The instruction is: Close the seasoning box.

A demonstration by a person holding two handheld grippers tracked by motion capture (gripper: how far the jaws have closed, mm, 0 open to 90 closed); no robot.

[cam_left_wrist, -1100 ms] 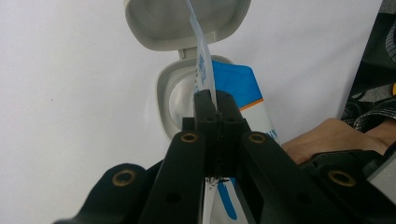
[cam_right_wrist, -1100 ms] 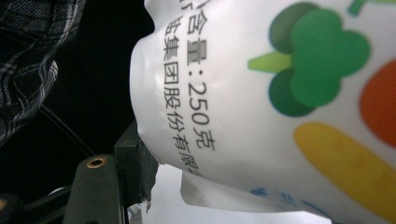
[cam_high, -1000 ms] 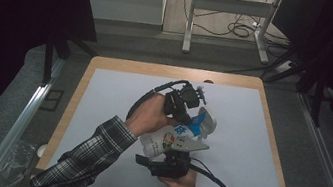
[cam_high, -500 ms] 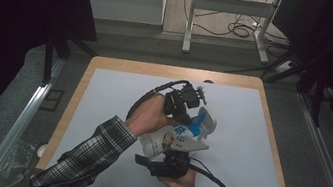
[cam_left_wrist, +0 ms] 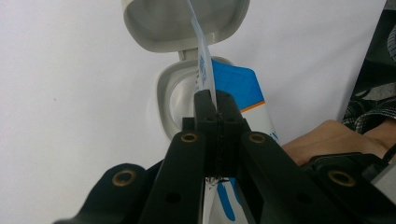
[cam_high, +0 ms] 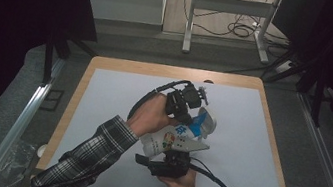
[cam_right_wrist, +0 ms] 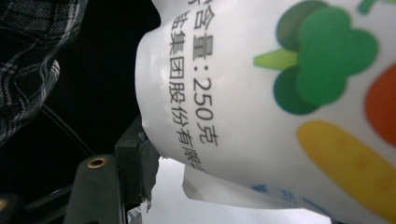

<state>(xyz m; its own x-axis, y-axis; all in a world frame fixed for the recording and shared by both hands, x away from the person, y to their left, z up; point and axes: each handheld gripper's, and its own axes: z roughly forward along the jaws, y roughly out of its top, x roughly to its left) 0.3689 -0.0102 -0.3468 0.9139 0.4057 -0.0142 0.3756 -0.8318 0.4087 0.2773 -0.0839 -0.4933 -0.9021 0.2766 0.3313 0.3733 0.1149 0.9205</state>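
Observation:
A white pouch printed with vegetables and blue panels is held above the middle of the table. Its grey flip lid stands open over the round spout. My left gripper comes from above and is shut on a thin white-and-blue strip that rises out of the spout; in the left gripper view the jaws meet on it. My right gripper holds the pouch's lower end from the near side. In the right gripper view the pouch presses against one black finger; the other finger is hidden.
A white mat covers the wooden table. A plaid sleeve reaches in from the lower left. Metal rails run along both sides. A desk frame and cables stand on the floor beyond.

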